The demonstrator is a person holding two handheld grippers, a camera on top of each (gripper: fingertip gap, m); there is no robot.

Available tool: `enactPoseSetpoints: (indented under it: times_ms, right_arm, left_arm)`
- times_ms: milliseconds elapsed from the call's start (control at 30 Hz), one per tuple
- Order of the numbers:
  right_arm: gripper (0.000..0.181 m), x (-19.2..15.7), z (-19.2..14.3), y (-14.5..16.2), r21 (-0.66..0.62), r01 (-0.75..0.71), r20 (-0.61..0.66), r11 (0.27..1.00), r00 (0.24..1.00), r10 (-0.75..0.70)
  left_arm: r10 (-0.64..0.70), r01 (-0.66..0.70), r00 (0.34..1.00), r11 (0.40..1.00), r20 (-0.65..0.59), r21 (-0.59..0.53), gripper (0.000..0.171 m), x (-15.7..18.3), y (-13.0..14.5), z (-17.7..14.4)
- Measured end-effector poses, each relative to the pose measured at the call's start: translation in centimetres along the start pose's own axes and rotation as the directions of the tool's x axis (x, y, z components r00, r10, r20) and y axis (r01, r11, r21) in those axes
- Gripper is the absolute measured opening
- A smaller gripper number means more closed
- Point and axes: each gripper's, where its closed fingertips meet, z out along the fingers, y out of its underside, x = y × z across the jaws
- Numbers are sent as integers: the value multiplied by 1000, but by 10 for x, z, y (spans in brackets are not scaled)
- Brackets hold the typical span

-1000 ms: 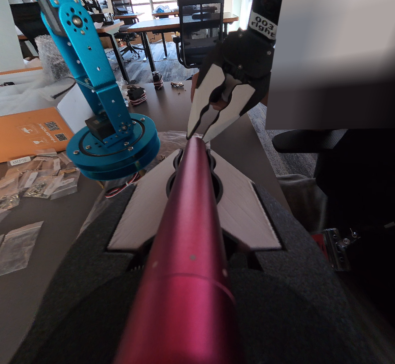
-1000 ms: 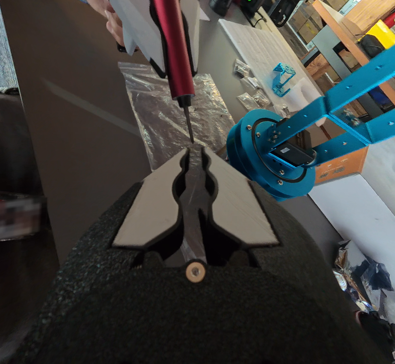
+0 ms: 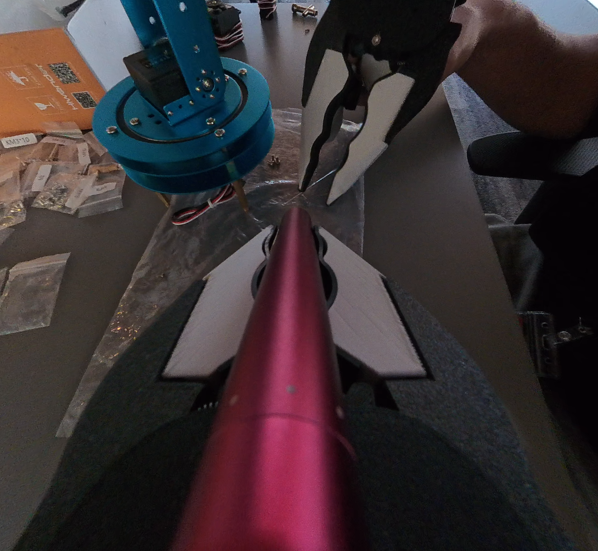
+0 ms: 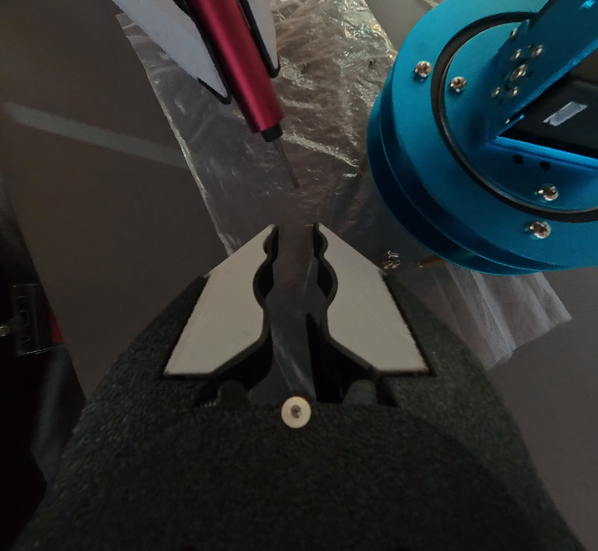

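Your left gripper (image 3: pixel 294 234) is clamped on a red screwdriver (image 3: pixel 291 325). Its barrel runs forward between the two pale fingers and past their tips. In the right wrist view its thin dark bit (image 4: pixel 286 166) points down at a crumpled clear plastic bag (image 4: pixel 323 49) lying flat on the dark table (image 3: pixel 420 244). The bit's tip looks very close to the plastic; you cannot tell whether it touches.

Your right gripper (image 4: pixel 294 228) faces it from the other side. Its fingers are parted by a narrow gap and nothing sits between them. Their tips hang low over the same plastic bag, near the bit. Contact with the plastic cannot be made out. Your hand (image 3: pixel 517 66) shows behind this gripper.

Just beside both tools stands a blue round turntable base (image 3: pixel 181 147) carrying a blue upright bracket. A few small loose screws (image 3: pixel 274 160) lie on the plastic near its edge. Farther left lie small bags of hardware (image 3: pixel 58 185) and an orange booklet (image 3: pixel 38 82).
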Motion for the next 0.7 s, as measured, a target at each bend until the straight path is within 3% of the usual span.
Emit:
enactPoseSetpoints:
  times_ms: [700]
  right_arm:
    - [22,-10,0,-4,10,-26,109,1000,994,25]
  left_arm:
    - [-24,23,999,1000,-24,-13,21,4,0,8]
